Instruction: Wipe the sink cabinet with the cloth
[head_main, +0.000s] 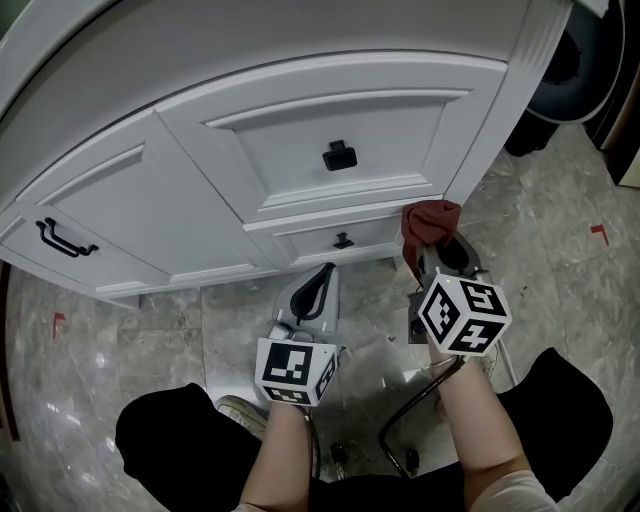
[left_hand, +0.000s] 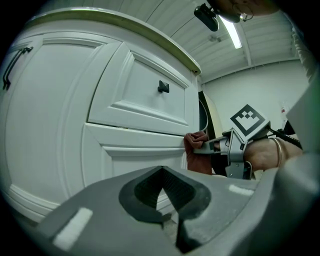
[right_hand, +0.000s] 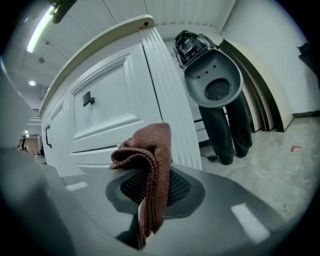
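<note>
Holding the cloth (right_hand: 153, 150) pinched tight in my right gripper (head_main: 434, 258), I press it against the sink cabinet's (head_main: 330, 110) lower right corner, beside the small bottom drawer (head_main: 343, 240). My left gripper (head_main: 321, 277) sits closed and empty.

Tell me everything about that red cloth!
The cloth is reddish-brown with a knitted-looking weave, and it looks soft. It is folded and bunched, pinched between the shut fingers of the right gripper. One end bulges above them and the other droops down. It is held at the lower right corner of the white cabinet and seems to press against it.
</note>
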